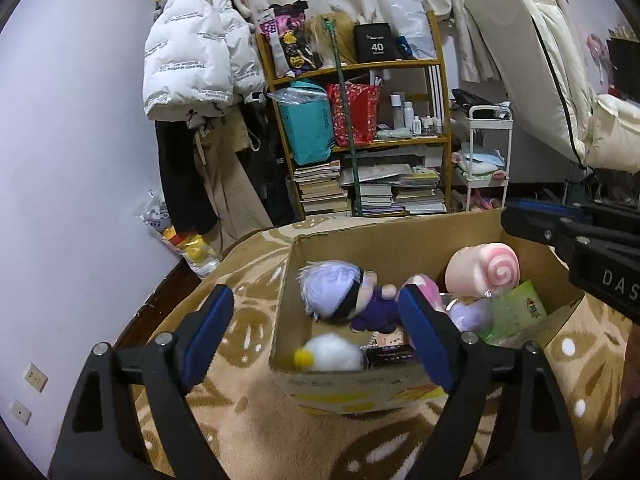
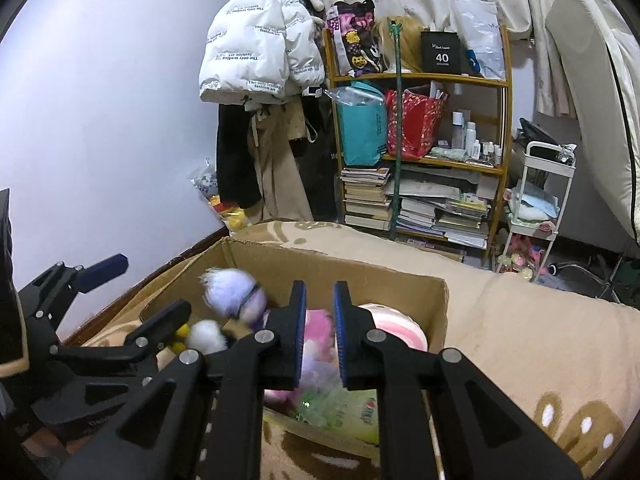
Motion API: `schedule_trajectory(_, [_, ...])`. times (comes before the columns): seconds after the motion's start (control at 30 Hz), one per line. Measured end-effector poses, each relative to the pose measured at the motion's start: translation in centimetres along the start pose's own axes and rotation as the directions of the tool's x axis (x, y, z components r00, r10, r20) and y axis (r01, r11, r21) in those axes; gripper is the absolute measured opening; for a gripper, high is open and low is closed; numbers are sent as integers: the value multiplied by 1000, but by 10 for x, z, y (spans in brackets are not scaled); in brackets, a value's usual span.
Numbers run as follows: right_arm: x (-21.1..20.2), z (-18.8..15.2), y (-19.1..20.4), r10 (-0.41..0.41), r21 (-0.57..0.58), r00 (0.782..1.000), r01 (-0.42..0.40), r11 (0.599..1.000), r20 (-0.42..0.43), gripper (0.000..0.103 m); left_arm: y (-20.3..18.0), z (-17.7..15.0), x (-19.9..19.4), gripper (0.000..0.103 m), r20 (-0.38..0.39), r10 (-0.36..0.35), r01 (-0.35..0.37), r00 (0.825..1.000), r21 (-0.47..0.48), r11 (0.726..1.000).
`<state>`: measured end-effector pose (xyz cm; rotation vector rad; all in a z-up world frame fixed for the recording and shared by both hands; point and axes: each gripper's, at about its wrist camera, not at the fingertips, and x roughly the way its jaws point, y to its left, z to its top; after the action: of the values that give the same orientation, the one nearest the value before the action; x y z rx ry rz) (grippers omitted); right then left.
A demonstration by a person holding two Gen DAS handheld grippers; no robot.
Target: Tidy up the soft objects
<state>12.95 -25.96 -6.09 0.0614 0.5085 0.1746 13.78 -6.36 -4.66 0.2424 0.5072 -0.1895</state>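
Note:
An open cardboard box (image 1: 400, 236) sits on a beige patterned blanket (image 1: 248, 432). Inside lie a doll with pale lilac hair and a purple body (image 1: 340, 294), a white fluffy ball with a yellow spot (image 1: 328, 354), a pink swirl roll cushion (image 1: 482, 270), a pink plush (image 1: 424, 290) and a green packet (image 1: 516, 312). My left gripper (image 1: 316, 334) is open and empty, just above the box's near left corner. My right gripper (image 2: 320, 332) is nearly closed with a narrow gap, empty, above the pink plush (image 2: 318, 332) in the box (image 2: 340, 270).
A wooden shelf (image 1: 360, 66) with bags, bottles and stacked books stands behind the bed. A white puffer jacket (image 1: 196, 44) hangs at its left. A small white cart (image 1: 486, 152) and a leaning mattress (image 1: 532, 52) are at the right.

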Motion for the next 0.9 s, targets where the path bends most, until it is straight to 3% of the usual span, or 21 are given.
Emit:
schedule_trajectory(0.13, [-6,0,0,-10,8,1000,10,1000,2,33,5,-1,-4,89,-9,10,-10,1000,-13,1000])
schedule_trajectory(0.23, [-14,1,1,-17,14,1000,17,1000,13,41,8,-2,-13,90,-4,24,-24,1000,-9,1000])
schedule_trajectory(0.33, [-24,1,1,-31,20,999,31,999,23,57,12,-2,-25,90,1,33,-33,999,-8,999])
schedule_trajectory(0.43, [-35,1,2,-47,23,999,46,999,26,62,17,-2,-39,95,8,35,-35,999,-22,999])
schedule_trajectory(0.73, [-76,9,10,-58,7,996,58,998,65,91,34,6,-80,101,40,62,-59,997,-70,996])
schedule_trajectory(0.9, [-102,10,15,-64,3,994,64,998,92,97,44,9,-108,102,71,54,-45,996,-118,992])
